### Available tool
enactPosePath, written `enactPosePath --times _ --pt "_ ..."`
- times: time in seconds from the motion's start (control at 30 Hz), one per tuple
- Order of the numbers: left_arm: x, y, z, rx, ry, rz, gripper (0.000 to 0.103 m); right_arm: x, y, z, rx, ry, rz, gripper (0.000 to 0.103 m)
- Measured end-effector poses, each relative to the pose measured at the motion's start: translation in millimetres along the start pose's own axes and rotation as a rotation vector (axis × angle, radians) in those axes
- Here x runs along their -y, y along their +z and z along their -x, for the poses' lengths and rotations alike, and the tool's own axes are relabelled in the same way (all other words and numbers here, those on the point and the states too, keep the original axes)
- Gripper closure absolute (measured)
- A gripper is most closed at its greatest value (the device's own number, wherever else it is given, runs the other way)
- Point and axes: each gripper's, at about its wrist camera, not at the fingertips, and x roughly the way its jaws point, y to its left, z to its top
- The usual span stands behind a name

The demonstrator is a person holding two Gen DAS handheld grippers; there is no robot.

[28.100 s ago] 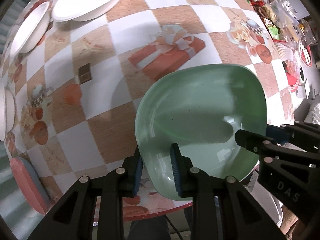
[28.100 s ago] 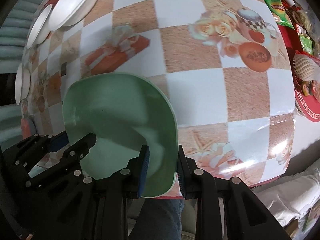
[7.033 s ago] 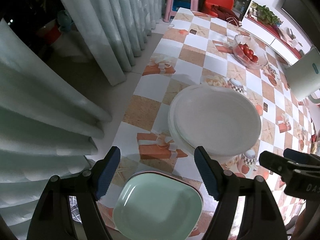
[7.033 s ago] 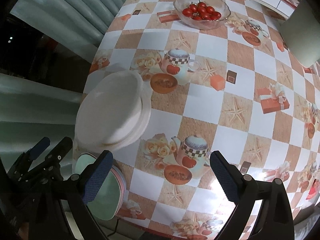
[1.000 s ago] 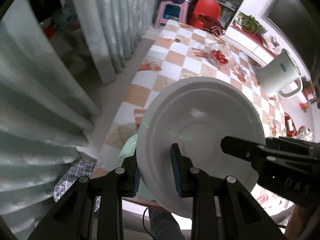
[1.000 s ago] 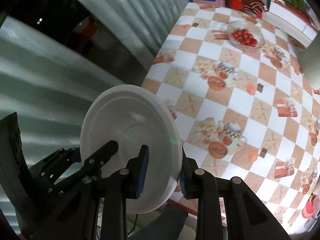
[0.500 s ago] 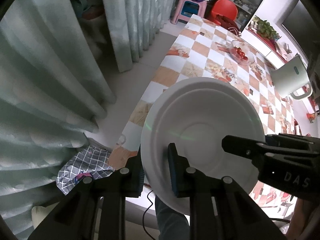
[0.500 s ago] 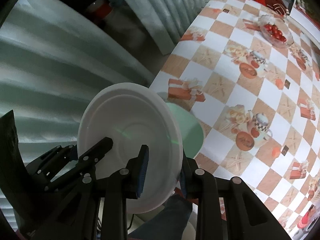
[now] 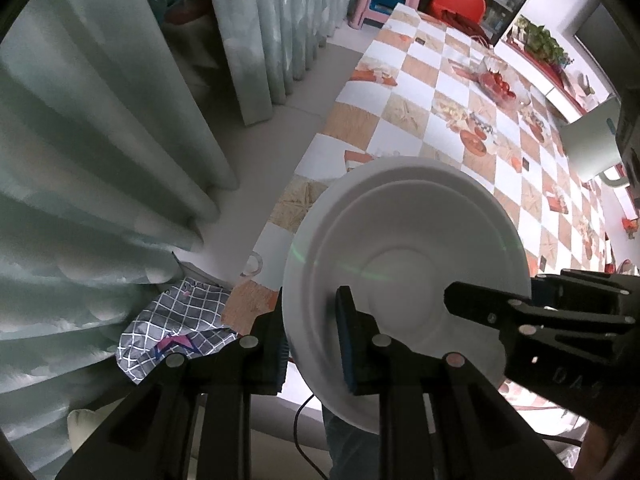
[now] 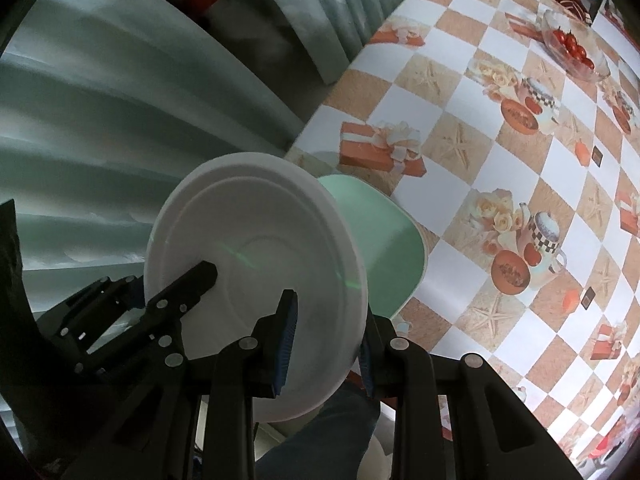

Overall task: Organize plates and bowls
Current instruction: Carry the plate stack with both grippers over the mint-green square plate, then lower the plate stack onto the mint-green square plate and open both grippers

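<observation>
A stack of white round plates (image 9: pixel 404 264) is held up in the air by both grippers, tilted above the near end of the table. My left gripper (image 9: pixel 316 340) is shut on its left rim. My right gripper (image 10: pixel 326 344) is shut on its right rim; the stack also shows in the right wrist view (image 10: pixel 256 264). A pale green square plate (image 10: pixel 384 240) lies on the table's near corner, partly hidden behind the white stack. In the left wrist view the green plate is hidden.
The checkered tablecloth (image 10: pixel 500 160) stretches away. A glass bowl of cherry tomatoes (image 10: pixel 572 50) stands far along it. A white kettle (image 9: pixel 592 140) stands at the right. Curtains (image 9: pixel 100 140) hang left of the table. A checked cloth (image 9: pixel 176 328) lies on the floor.
Both grippers have carried the white plate stack further back toward the table's near end. The green plate now shows right behind it in the right wrist view.
</observation>
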Motion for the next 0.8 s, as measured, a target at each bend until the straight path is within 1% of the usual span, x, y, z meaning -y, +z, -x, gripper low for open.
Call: enactPosePath --times 0.2,0.33,0.5,0.53,0.57,0.6,0.67,0.73,0.77,0.8 --pt "13.7 6.8 -18.5 -0.014 0.014 -0.038 0.081 14.9 2.9 -15.5 -0.023 -0.027 -0.033 0.072" --pt "17.8 11.0 -31.2 -0.026 0.022 -0.044 0.08 21.1 6.7 -26.8 -0.035 -0.052 -0.037 0.072" --pt "19.0 14.0 -42.5 -0.032 0.024 -0.047 0.08 28.9 11.0 -39.3 -0.052 -0.043 -0.047 0.072" --pt "19.5 13.9 -43.2 -0.029 0.025 -0.047 0.074 30.4 11.7 -40.6 -0.055 -0.042 -0.049 0.072" --pt "20.0 13.4 -43.9 -0.027 0.018 -0.048 0.07 31.4 12.0 -40.8 -0.058 -0.036 -0.049 0.072" --pt "20.7 12.4 -44.2 -0.026 0.006 -0.051 0.063 31.7 12.5 -41.1 -0.062 -0.031 -0.047 0.072" --pt "22.2 10.6 -43.5 -0.018 0.031 -0.057 0.056 31.7 13.2 -40.5 -0.062 -0.047 -0.034 0.072" --pt "20.9 8.8 -43.6 -0.014 0.046 -0.056 0.039 33.2 14.3 -40.0 -0.063 -0.058 -0.031 0.072" --pt "18.7 8.1 -43.8 -0.013 0.048 -0.049 0.035 35.1 14.6 -39.1 -0.062 -0.059 -0.034 0.072" --pt "16.4 7.6 -43.2 -0.012 0.049 -0.04 0.027 37.9 14.9 -37.5 -0.061 -0.055 -0.041 0.072"
